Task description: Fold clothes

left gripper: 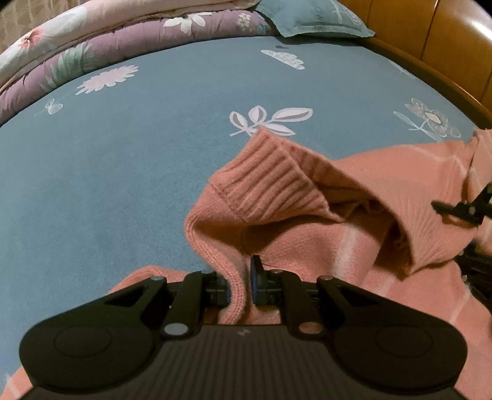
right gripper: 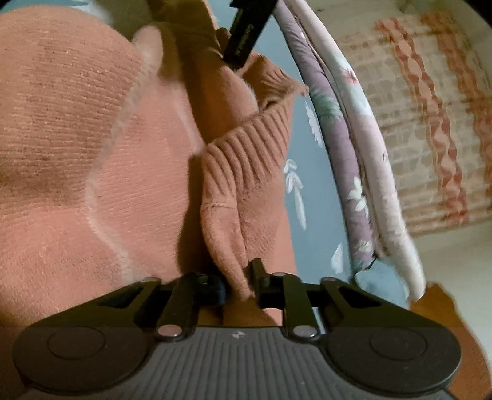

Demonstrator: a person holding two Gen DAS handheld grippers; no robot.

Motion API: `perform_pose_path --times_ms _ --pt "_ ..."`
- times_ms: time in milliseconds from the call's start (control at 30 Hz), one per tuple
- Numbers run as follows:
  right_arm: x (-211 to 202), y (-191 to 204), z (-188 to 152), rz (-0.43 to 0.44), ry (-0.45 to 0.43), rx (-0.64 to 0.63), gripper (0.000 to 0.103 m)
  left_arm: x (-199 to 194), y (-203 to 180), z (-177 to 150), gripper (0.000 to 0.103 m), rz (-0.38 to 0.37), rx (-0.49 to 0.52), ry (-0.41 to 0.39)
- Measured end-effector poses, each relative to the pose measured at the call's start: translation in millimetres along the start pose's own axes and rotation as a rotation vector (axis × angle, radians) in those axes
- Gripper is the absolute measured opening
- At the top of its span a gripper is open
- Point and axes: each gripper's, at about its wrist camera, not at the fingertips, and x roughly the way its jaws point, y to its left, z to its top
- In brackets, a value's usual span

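We have a salmon-pink knitted sweater (left gripper: 384,246) lying on the bed's blue sheet (left gripper: 123,169), bunched toward the near right of the left wrist view, with thin pale stripes across it and a ribbed cuff (left gripper: 267,178) sticking up toward the far side. Our left gripper (left gripper: 241,283) has its jaws drawn narrow on a fold of the sweater's knit edge, the fabric pinched between them. Our right gripper (right gripper: 240,283) likewise has its jaws closed tight on a fold just below a ribbed band (right gripper: 246,144), with the cloth rising in a ridge from between them. In the left wrist view the black tip of the right gripper shows at the right edge, against the sweater; in the right wrist view a black finger of the left one pokes into the cloth at the far top. Around us, the sheet is printed with white leaves, clouds and flowers. A purple flowered quilt (left gripper: 101,46) lies folded along the far left, a teal pillow (left gripper: 310,18) sits at the far end, and a wooden bed frame (left gripper: 446,46) curves along the far right. The pillow bears faint lettering that we cannot read. In the right wrist view a patterned curtain (right gripper: 430,123) hangs beyond the quilt.
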Motion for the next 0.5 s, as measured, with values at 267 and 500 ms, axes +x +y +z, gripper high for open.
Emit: perform_pose_path --times_ms 267,500 --pt "-5.5 -30.0 0.7 0.087 -0.002 0.143 0.013 -11.4 -4.9 6.6 0.003 0.025 0.06 -0.007" --pt "-6.0 -88.7 -3.6 0.092 -0.013 0.24 0.013 -43.7 3.4 25.2 0.002 0.021 0.125 -0.083"
